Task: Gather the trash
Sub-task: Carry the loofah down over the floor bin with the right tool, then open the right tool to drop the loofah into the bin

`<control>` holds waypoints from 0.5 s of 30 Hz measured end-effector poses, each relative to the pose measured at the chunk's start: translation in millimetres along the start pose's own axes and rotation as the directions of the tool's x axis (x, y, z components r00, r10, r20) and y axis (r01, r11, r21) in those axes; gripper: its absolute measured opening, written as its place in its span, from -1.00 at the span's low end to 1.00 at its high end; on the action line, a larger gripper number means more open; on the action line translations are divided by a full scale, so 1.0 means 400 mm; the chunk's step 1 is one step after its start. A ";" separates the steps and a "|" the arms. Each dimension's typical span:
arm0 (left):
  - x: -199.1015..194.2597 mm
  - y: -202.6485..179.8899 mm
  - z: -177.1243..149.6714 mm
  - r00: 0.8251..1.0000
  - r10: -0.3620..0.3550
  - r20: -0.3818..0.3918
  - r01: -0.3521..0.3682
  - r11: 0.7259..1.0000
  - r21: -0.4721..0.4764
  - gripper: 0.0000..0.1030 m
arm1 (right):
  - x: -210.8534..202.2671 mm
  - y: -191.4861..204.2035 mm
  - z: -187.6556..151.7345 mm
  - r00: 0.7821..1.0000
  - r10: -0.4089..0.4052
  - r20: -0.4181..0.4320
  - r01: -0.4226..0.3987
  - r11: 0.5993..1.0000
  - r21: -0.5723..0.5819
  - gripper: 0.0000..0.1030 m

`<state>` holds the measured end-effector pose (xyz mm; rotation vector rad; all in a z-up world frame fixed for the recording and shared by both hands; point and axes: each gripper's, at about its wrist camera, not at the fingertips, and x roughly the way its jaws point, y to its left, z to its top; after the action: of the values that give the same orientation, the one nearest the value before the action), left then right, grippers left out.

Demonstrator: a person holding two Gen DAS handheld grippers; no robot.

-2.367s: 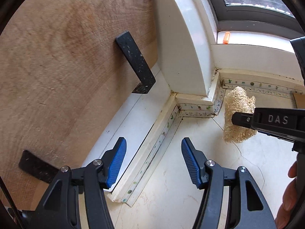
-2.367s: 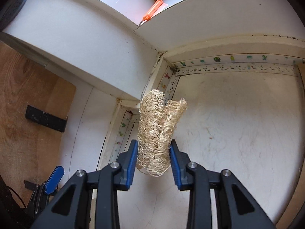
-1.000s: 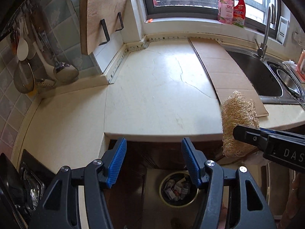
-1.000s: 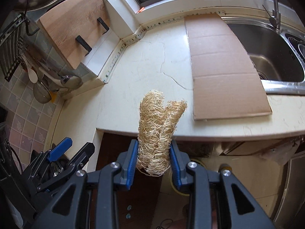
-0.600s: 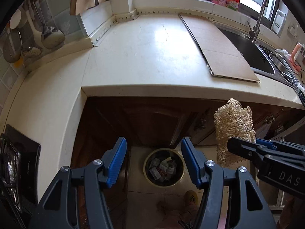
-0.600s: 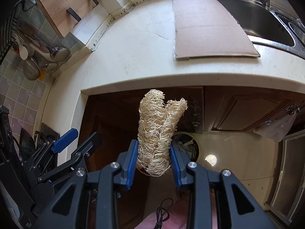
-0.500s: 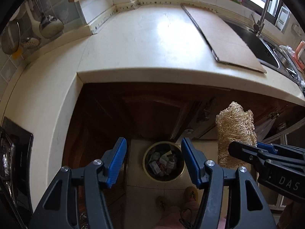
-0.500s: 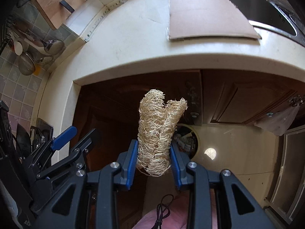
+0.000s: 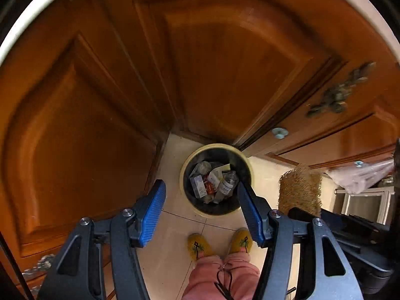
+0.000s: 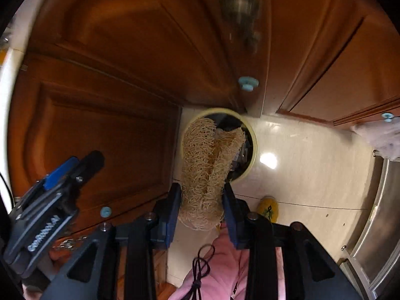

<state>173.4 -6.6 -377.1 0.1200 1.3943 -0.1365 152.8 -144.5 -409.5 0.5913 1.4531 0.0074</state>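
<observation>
- Right gripper (image 10: 201,207) pinches the loofah scrubber (image 10: 207,165), held just above the trash bin (image 10: 252,150).
- Left gripper (image 9: 201,215) is spread wide, empty, with the bin beyond its fingertips.

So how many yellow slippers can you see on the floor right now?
2. Left slipper and right slipper stand side by side on the tile just short of the trash bin; the right wrist view shows only one.

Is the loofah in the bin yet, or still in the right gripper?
Still gripped. The right gripper is shut on the loofah, held above the trash bin, which already holds packaging.
</observation>
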 end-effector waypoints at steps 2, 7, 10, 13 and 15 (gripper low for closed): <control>0.038 0.007 -0.008 1.000 0.013 -0.008 -0.013 1.000 -0.011 0.15 | 0.051 -0.001 0.005 1.000 -0.010 -0.020 0.009 1.000 -0.004 -0.30; 0.095 0.025 -0.019 0.999 0.027 -0.024 -0.028 0.999 -0.041 0.19 | 0.140 -0.004 0.021 0.998 -0.017 -0.056 0.017 1.000 0.009 -0.29; 0.100 0.043 -0.028 0.999 0.033 -0.014 -0.034 0.998 -0.058 0.27 | 0.160 0.001 0.024 0.998 -0.025 -0.057 0.025 1.000 -0.008 -0.29; 0.107 0.056 -0.034 0.999 0.033 -0.014 -0.034 0.997 -0.064 0.29 | 0.172 0.013 0.026 0.998 -0.037 -0.057 0.036 0.999 -0.027 -0.28; 0.112 0.065 -0.037 0.999 0.034 -0.015 -0.035 0.997 -0.065 0.43 | 0.176 0.024 0.031 0.997 -0.050 -0.053 0.048 0.998 -0.036 -0.28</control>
<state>170.9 20.3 -423.9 0.0911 1.4081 -0.0617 177.5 -116.1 -470.8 0.5309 1.5166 0.0103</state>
